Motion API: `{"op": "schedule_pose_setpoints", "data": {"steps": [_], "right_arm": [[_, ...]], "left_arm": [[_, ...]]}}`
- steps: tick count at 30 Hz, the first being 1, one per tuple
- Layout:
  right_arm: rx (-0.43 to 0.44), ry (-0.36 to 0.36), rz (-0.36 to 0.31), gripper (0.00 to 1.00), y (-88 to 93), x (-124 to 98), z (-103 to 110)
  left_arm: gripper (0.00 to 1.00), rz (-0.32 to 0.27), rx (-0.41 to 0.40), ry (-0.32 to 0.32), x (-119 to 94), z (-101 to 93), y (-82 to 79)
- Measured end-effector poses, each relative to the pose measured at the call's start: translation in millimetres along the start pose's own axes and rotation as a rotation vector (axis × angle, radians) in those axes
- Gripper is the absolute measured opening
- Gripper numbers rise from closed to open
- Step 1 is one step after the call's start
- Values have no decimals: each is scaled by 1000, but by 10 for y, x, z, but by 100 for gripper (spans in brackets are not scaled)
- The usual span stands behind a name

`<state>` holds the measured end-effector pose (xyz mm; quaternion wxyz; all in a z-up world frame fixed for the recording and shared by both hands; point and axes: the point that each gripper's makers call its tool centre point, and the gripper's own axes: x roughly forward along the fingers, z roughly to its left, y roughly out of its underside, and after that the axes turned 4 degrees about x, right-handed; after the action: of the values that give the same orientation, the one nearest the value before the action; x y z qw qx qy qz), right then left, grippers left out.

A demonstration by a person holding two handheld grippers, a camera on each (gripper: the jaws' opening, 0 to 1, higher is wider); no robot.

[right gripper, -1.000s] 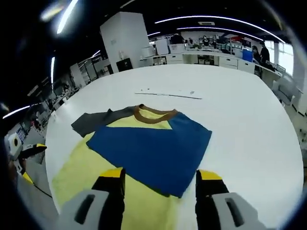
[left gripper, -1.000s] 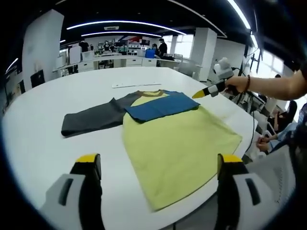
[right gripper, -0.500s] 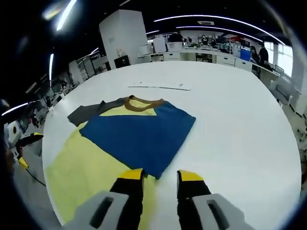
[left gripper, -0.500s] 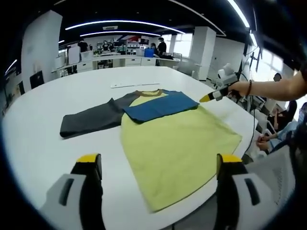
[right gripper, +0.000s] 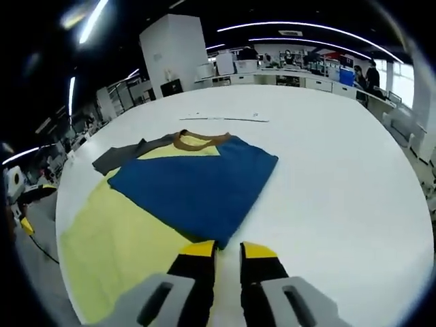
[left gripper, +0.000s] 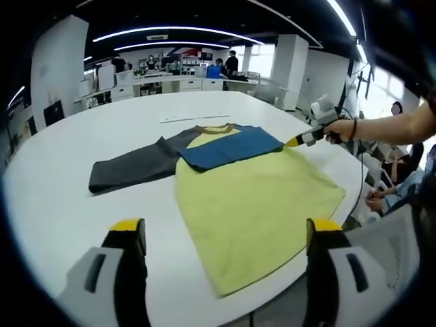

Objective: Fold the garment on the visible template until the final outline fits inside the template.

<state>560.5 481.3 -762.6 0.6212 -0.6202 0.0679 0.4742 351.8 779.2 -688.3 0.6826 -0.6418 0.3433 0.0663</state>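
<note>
Right hand-held gripper (right gripper: 225, 248) is nearly closed at the shirt's (right gripper: 184, 197) blue sleeve corner, left hand-held gripper (left gripper: 225, 235) wide open near its hem.

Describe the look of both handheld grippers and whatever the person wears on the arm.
Both grippers, left and right, have light grey bodies with dark slots, black fingers and yellow tips. In the left gripper view, the bare forearm wears a dark wristband.

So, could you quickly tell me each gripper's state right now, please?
Left gripper: open, holding nothing.
Right gripper: nearly shut, nothing visibly gripped.
</note>
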Motion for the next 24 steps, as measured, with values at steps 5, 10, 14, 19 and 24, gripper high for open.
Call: {"op": "schedule_pose_setpoints", "data": {"steps": [5,10,14,19,24], "right_arm": [[38,-25,3,7,49,54,84],[41,3,-8,6,37,116,68],[43,17,-12,0,26,118,47],[48,43,-10,0,33,86,-16],[38,83,12,0,47,37,-90]], "left_arm": [[95,6,-2,-4,7,27,28],[94,14,1,-5,11,35,51],[94,20,8,-18,-23,67,71],[94,23,0,-29,-37,105,94],[94,22,1,-28,-22,104,89]]}}
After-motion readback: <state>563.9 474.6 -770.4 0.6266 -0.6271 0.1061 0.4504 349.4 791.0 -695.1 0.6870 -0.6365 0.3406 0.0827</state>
